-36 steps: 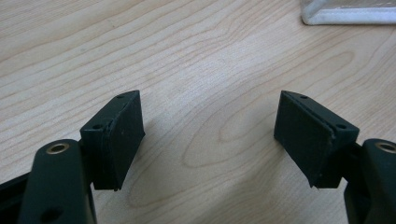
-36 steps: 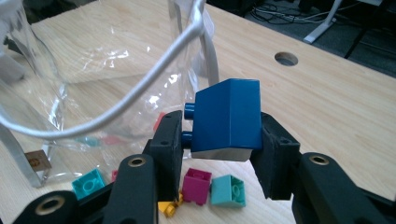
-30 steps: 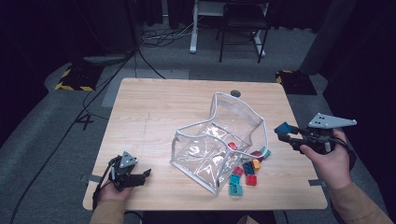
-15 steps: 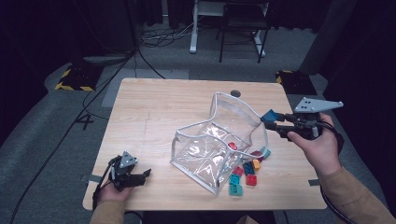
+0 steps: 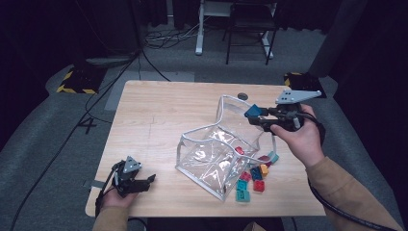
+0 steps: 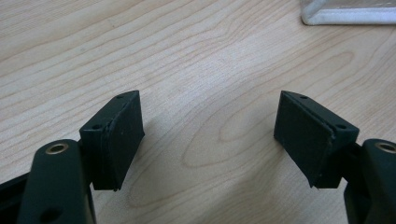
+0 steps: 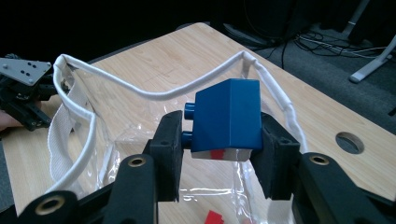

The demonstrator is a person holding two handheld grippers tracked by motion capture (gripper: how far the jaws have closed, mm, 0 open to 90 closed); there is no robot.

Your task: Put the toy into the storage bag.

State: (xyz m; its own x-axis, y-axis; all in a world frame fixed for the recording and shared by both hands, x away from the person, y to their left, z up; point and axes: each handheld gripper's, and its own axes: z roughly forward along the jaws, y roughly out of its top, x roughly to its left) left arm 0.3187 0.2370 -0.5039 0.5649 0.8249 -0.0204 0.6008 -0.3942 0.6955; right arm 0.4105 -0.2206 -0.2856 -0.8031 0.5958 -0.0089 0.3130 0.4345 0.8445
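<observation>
Gripping the blue block [image 7: 229,116] across its flat sides, your right tongs [image 5: 255,115] hold it above the bag's [image 5: 216,154] raised rim, near the right edge of the surface [image 5: 159,110]. It looks like hard, light plastic: stiff and smooth, so it could slip or twist if you ease off, and the studs [image 7: 189,111] against one pad give a less even seat than a plain face. Hold it square and let go only once it is over the mouth. The bag is clear, soft film with a white corded rim [image 7: 154,93]; it will sag and shift if bumped. Your left tongs [image 5: 144,182] rest released and empty near the front left corner. More blocks [image 5: 250,180] lie beside the bag toward the front edge.
</observation>
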